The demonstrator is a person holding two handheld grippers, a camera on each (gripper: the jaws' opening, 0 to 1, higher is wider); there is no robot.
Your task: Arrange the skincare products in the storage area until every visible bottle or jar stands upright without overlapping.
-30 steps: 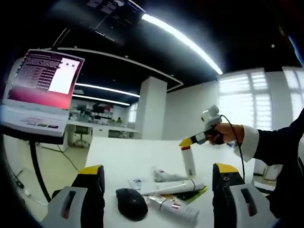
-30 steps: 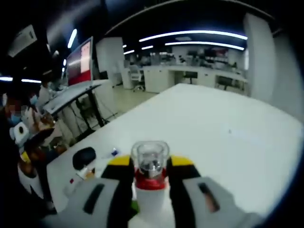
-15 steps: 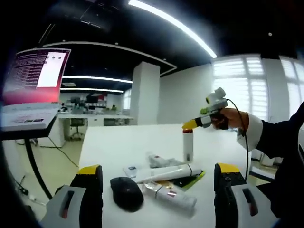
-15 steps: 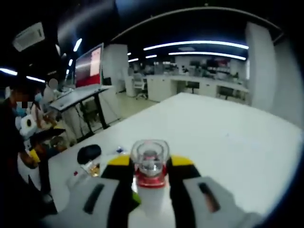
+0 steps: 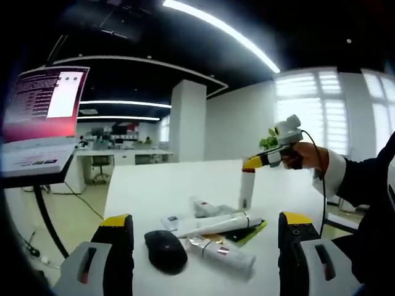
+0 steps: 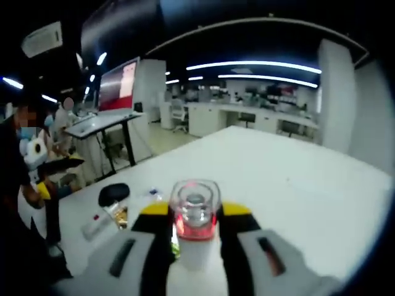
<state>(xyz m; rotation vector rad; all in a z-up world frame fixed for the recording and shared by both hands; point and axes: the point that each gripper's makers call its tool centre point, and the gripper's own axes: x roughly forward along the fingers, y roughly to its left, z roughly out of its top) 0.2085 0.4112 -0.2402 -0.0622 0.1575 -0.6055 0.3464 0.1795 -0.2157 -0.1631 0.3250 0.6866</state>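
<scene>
Office lights run in long strips over the white table (image 5: 154,185) we work at, with a monitor (image 5: 43,102) on a stand off to the far left. In the left gripper view, our left gripper (image 5: 203,237) hangs near the front edge with its jaws spread wide and nothing between them. Just beyond it lies a black computer mouse (image 5: 165,250), and to its right a cluster of skincare items lying flat: a white tube (image 5: 216,223), a clear bottle (image 5: 221,256) nearer to us, and a small crumpled packet (image 5: 207,208) behind them. Farther right, a white bottle with a red collar (image 5: 245,192) stands upright on the table, our right gripper (image 5: 254,163) at its top. In the right gripper view that bottle's clear cap (image 6: 195,203) sits between the yellow-tipped jaws of the right gripper (image 6: 195,213), which are clamped against it.
</scene>
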